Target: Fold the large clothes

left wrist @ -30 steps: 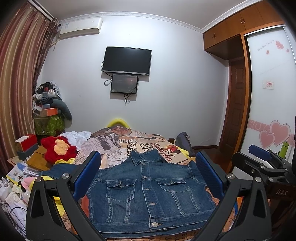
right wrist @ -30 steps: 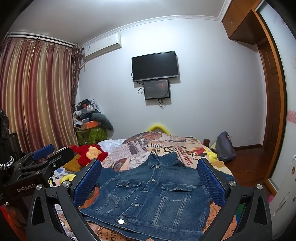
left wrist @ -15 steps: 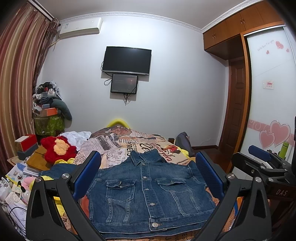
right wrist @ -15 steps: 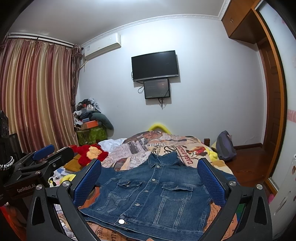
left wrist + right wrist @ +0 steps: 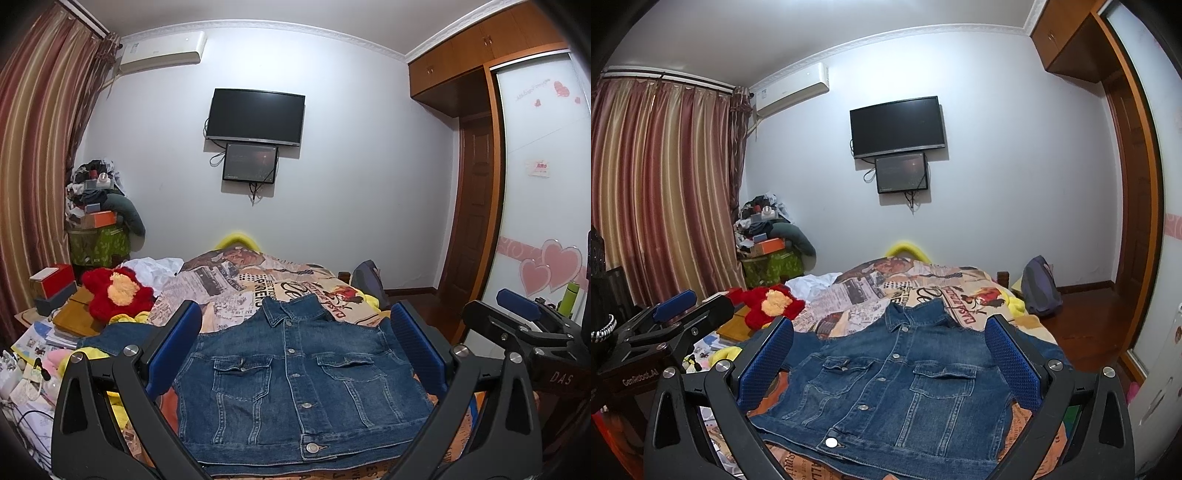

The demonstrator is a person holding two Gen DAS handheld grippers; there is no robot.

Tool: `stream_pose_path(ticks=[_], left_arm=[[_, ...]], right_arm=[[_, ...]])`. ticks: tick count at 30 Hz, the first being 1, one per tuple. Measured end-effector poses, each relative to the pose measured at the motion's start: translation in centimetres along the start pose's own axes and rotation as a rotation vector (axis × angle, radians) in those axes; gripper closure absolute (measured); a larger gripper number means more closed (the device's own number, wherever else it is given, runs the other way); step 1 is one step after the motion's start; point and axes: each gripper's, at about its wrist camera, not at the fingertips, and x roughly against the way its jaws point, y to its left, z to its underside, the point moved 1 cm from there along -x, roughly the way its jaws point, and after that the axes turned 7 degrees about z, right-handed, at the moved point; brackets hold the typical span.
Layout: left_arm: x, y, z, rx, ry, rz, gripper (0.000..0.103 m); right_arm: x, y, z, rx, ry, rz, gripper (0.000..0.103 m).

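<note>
A blue denim jacket [image 5: 299, 384] lies flat and buttoned, front up, collar pointing away, on a bed with a newspaper-print cover [image 5: 229, 280]. It also shows in the right wrist view [image 5: 897, 387]. My left gripper [image 5: 295, 354] is open and empty, held above the jacket's near hem. My right gripper [image 5: 890, 365] is open and empty, also above the near part of the jacket. Each gripper shows at the edge of the other's view. One sleeve [image 5: 110, 336] sticks out to the left.
A red and yellow plush toy [image 5: 116, 291] and white cloth [image 5: 155, 267] lie at the bed's left. Boxes, books and cables [image 5: 44, 332] crowd the left side. A grey backpack [image 5: 1039, 288] stands at the right. A sliding wardrobe door [image 5: 539, 221] is at the far right.
</note>
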Motion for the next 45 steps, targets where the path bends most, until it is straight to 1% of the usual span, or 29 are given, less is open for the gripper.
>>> stream_pose_path(ticks=[7, 12, 19, 24, 28, 30, 32, 35, 38, 41, 42, 44, 45], left_arm=[[-2.2, 2.0, 0.3, 0.026, 0.028, -0.031, 0.000], [-5.0, 4.3, 0.2, 0.053, 0.062, -0.056, 0.000], [-9.7, 8.9, -0.1, 0.100, 0.104, -0.122, 0.000], [-13.8, 13.0, 0.2, 0.130, 0.149, -0.199, 0.000], [-17.1, 17.2, 1.0, 0.163, 0.193, -0.259, 0.000], [-18.8, 19.4, 1.6, 0.159, 0.222, -0.306, 0.000], [-20.0, 21.4, 2.1, 0.165, 0.245, -0.349, 0.000], [-21.3, 25.0, 3.0, 0.208, 0.283, -0.360, 0.000], [-22.2, 28.7, 4.3, 0.263, 0.328, -0.357, 0.000], [-22.8, 32.6, 6.3, 0.320, 0.388, -0.386, 0.000], [-23.0, 34.1, 7.2, 0.350, 0.420, -0.397, 0.000], [-23.4, 36.1, 8.7, 0.407, 0.464, -0.386, 0.000], [-23.4, 37.3, 9.6, 0.451, 0.490, -0.382, 0.000]], right_arm=[[-2.2, -0.2, -0.6, 0.002, 0.029, 0.008, 0.000], [-5.3, -0.4, -1.3, 0.016, 0.052, 0.018, 0.000], [-11.7, -0.4, -2.0, 0.054, 0.095, 0.056, 0.000], [-17.6, -0.6, -2.2, 0.078, 0.132, 0.073, 0.000], [-23.2, -1.2, -1.8, 0.057, 0.209, 0.064, 0.000], [-25.9, -1.3, -1.5, 0.056, 0.253, 0.046, 0.000], [-28.5, -1.3, -1.1, 0.077, 0.281, 0.056, 0.000], [-31.8, -1.2, -0.1, 0.106, 0.312, 0.060, 0.000], [-34.7, -1.6, 0.8, 0.080, 0.368, 0.039, 0.000], [-38.0, -1.8, 2.5, 0.061, 0.456, 0.034, 0.000], [-38.9, -1.9, 3.2, 0.064, 0.486, 0.035, 0.000], [-40.8, -1.9, 4.7, 0.073, 0.551, 0.035, 0.000], [-41.6, -1.9, 5.4, 0.075, 0.579, 0.029, 0.000]])
